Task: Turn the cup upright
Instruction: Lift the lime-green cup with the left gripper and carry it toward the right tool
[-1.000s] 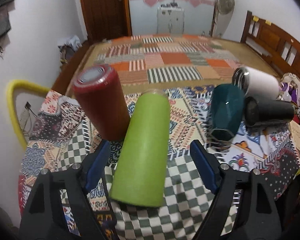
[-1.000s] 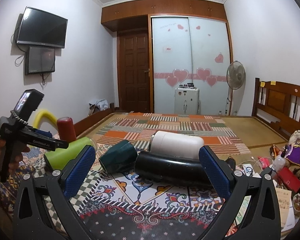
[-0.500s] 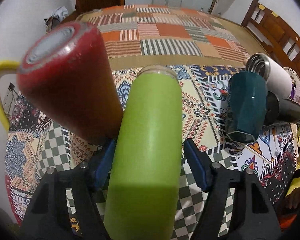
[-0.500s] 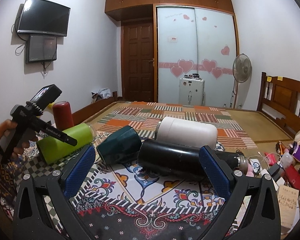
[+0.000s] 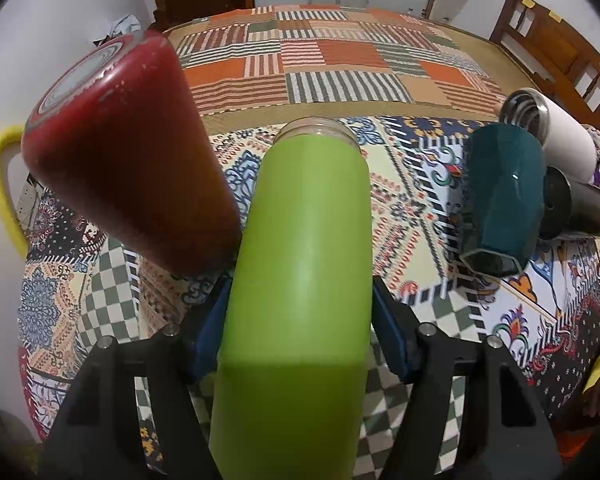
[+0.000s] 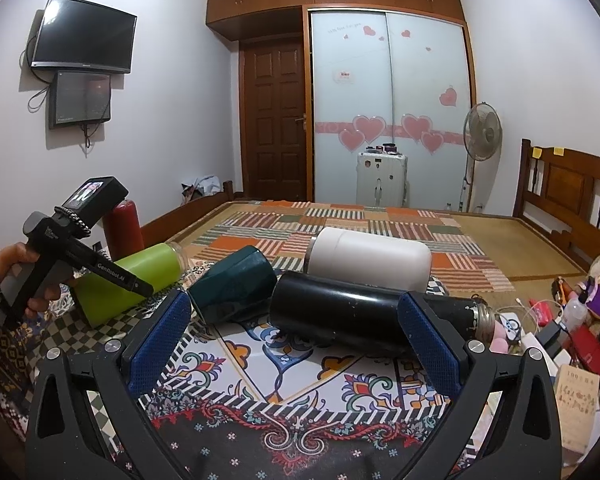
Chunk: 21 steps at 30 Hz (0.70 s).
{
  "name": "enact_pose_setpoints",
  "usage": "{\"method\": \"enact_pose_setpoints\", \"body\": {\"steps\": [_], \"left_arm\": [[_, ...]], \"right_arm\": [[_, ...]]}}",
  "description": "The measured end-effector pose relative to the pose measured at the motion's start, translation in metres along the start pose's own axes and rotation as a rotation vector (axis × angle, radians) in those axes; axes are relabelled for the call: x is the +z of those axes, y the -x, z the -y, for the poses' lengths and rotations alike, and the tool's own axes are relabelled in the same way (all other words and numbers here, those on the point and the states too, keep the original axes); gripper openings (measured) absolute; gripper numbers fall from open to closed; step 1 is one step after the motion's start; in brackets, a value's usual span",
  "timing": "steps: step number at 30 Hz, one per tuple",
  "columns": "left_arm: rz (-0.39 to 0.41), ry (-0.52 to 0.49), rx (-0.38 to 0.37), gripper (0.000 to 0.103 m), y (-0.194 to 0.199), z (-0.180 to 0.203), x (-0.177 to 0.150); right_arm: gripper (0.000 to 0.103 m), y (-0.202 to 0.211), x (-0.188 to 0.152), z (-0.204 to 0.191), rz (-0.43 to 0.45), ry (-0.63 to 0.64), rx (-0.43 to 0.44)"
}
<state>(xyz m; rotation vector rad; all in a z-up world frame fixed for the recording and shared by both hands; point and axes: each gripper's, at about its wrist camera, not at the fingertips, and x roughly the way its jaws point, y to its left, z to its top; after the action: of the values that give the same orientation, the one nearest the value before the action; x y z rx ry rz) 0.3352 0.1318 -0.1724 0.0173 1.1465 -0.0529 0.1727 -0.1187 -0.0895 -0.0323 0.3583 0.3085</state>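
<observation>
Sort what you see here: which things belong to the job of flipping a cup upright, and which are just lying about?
Job in hand:
green cup, lying on its side
left gripper, fingers closed around the green cup

Lying about:
red cup, standing
teal cup, white cup, black cup, all on their sides
right gripper, open, holding nothing
fan

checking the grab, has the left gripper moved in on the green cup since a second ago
Yes. The left gripper has pushed forward along the green cup, toward the patterned cloth beyond; its jaws now sit against the cup's sides.

The green cup (image 5: 296, 280) hides the left tongs' (image 5: 300, 336) inner pad faces.
</observation>
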Motion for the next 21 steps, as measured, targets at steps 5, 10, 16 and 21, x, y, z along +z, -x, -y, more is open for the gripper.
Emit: {"method": "enact_pose_setpoints", "body": {"steps": [5, 10, 16, 21], "left_arm": [[0.020, -0.020, -0.008, 0.066, 0.009, 0.011, -0.015], [0.054, -0.035, 0.001, 0.066, 0.024, 0.022, -0.027], [0.105, -0.042, 0.000, 0.066, 0.055, 0.040, -0.046], [0.133, -0.073, -0.015, 0.066, 0.083, 0.061, -0.059]], "right_arm": [[0.103, 0.004, 0.000, 0.004, 0.000, -0.003, -0.007], [0.103, 0.011, 0.001, 0.005, 0.012, -0.016, -0.010], [0.103, 0.022, 0.002, 0.008, 0.023, -0.024, -0.018], [0.103, 0.038, 0.006, 0.009, 0.046, -0.027, -0.025]]}}
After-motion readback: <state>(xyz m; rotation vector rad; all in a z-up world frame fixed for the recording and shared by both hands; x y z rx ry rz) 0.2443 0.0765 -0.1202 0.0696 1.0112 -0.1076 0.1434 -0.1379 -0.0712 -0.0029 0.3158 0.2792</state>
